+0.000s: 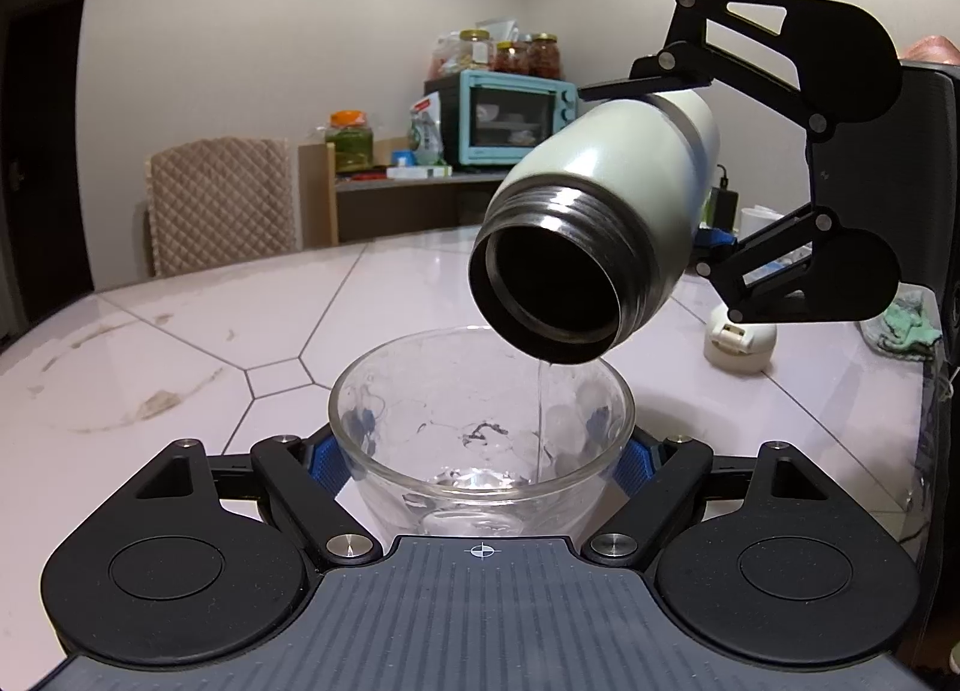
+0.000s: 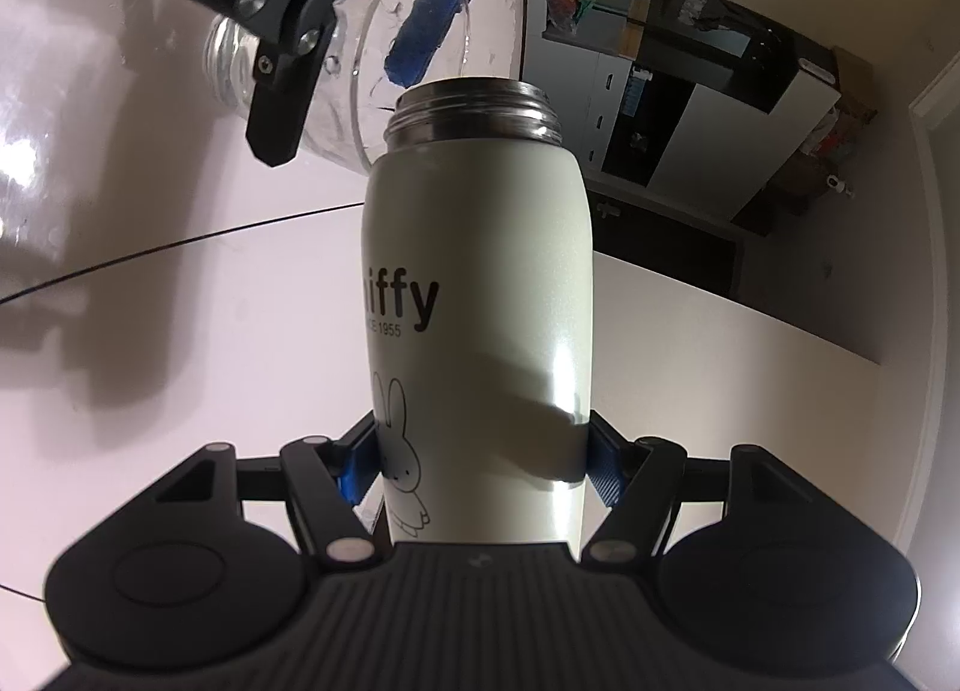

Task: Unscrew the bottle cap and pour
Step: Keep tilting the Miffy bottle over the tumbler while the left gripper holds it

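Left gripper (image 1: 480,460) clamped on glass bowl (image 1: 480,439) on the table (image 1: 180,343), thin water stream (image 1: 542,421) falling into it from the uncapped, tipped white bottle (image 1: 606,193), clamped in right gripper (image 2: 480,466), cap (image 1: 739,340) beyond.

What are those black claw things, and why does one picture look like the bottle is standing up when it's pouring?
Those claws are grabbing tools a person holds, one in each hand, each with a camera looking along its fingers. The left camera shows the left tool squeezing a glass bowl on the white table. Above it, the right tool tips an open white bottle, and a thin stream of water falls into the bowl. The right camera rides on the tilted tool, so its bottle looks upright. The bottle's cap seems to sit on the table behind.
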### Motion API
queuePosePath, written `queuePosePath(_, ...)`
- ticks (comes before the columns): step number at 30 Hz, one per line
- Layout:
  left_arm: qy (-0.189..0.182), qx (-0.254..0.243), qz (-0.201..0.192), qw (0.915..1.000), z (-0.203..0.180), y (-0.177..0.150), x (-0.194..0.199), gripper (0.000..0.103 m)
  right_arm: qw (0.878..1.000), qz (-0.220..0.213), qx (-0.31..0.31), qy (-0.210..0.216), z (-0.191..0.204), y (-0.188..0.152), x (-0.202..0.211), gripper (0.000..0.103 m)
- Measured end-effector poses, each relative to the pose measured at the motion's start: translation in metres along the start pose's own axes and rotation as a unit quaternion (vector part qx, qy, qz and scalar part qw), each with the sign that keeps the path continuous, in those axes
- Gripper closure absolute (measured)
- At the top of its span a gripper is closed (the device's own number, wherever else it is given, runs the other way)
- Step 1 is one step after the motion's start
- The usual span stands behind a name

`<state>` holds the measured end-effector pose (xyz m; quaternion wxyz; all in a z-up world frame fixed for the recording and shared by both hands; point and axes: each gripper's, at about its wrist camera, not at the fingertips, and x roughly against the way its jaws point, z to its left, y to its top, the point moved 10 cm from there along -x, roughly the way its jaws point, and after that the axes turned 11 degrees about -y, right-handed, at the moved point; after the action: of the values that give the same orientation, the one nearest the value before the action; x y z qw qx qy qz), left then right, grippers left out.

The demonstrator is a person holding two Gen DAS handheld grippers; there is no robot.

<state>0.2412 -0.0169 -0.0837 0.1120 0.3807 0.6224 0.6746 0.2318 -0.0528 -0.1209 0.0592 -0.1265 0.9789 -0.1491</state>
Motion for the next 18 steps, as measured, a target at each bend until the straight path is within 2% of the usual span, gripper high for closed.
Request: queuePosePath(18,-0.004,0.001,0.001,1.0,0.0012,-0.0008,-0.0002,0.014,1.0,-0.005,0.014,0.0,0.003,0.0024,-0.0008,0.033)
